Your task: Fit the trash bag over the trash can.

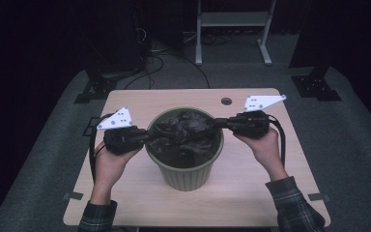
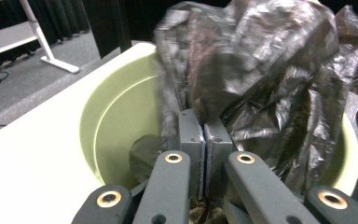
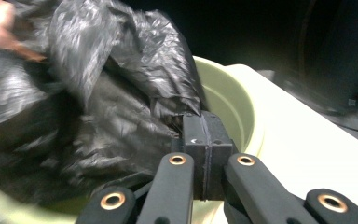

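both the left gripper and right gripper have jaws pinched on the black bag, bunched inside the green bin, not yet spread over its rim.

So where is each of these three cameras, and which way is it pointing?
High view: above the table, looking down; both forearms, left gripper, right gripper.
Left gripper view: rides that gripper, faces the black bag.
Right gripper view: rides that gripper, faces the bag.
Shared: bag and green bin.
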A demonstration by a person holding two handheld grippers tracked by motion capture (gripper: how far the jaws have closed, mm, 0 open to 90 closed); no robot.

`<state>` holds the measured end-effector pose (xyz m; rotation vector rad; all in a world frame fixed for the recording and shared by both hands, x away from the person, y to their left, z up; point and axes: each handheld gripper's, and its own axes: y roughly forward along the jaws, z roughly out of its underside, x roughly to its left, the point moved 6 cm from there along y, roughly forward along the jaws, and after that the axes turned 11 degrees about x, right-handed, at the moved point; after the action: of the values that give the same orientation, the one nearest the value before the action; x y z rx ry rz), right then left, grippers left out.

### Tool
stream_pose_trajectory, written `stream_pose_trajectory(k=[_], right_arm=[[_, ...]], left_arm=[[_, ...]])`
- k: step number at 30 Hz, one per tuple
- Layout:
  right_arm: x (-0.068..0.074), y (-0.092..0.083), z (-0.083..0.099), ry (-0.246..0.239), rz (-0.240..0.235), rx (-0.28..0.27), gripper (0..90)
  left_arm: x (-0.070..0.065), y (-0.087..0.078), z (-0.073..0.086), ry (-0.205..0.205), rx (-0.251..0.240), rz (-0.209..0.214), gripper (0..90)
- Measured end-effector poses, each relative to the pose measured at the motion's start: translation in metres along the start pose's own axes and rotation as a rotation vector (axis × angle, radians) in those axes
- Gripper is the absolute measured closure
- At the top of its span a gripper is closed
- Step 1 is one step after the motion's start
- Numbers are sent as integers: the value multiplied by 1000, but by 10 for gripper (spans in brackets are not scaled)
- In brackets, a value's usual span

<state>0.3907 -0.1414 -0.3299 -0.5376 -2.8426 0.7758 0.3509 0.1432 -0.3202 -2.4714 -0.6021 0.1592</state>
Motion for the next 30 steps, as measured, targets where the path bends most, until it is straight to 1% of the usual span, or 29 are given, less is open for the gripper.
stream_pose_trajectory(k=[3, 4, 5, 6, 7, 8, 9, 10, 12, 13, 16, 18, 20, 21, 23, 26, 27, 30], right_arm=[[4, -15, 7, -16, -8, 8, 900], [4, -19, 9, -19, 3, 7, 900], [5, -23, 11, -19, 10, 5, 900], [5, -26, 12, -23, 19, 4, 900], [5, -27, 12, -27, 30, 4, 900], [5, -28, 12, -28, 38, 6, 900], [4, -28, 12, -30, 43, 7, 900], [4, -29, 12, -31, 43, 5, 900], [3, -28, 11, -38, 57, 5, 900], [2, -27, 11, -38, 56, 7, 900], [3, -23, 10, -44, 55, 10, 900], [4, -21, 9, -54, 55, 15, 900], [7, -19, 8, -65, 47, 18, 900], [7, -18, 7, -66, 44, 18, 900], [9, -16, 6, -69, 39, 16, 900], [11, -14, 3, -84, 26, 3, 900], [12, -13, 1, -89, 20, -3, 900], [14, -9, -2, -101, 12, -2, 900]], left_arm=[[0, 1, 2, 1, 9, -14, 887], [0, 1, 3, 1, 15, -21, 887], [0, 2, 4, -3, 14, -13, 885], [0, 2, 4, -1, 11, -15, 853], [0, 1, 3, 1, -1, -32, 766], [0, -2, 1, 8, -11, -19, 691], [-2, -5, -2, 12, -24, 0, 631], [-2, -9, -6, 21, -37, -11, 578], [-4, -19, -15, 46, -45, -19, 519], [-5, -21, -19, 51, -50, -24, 492], [-7, -29, -35, 80, -64, -26, 470], [-9, -31, -47, 93, -76, -30, 462], [-10, -28, -57, 113, -71, -26, 462], [-11, -23, -63, 122, -57, -27, 462], [-12, -11, -72, 137, -35, -11, 462], [-11, 7, -83, 146, -22, 4, 457], [-9, 14, -87, 144, -17, 16, 458], [-7, 28, -93, 150, 9, 28, 459]])
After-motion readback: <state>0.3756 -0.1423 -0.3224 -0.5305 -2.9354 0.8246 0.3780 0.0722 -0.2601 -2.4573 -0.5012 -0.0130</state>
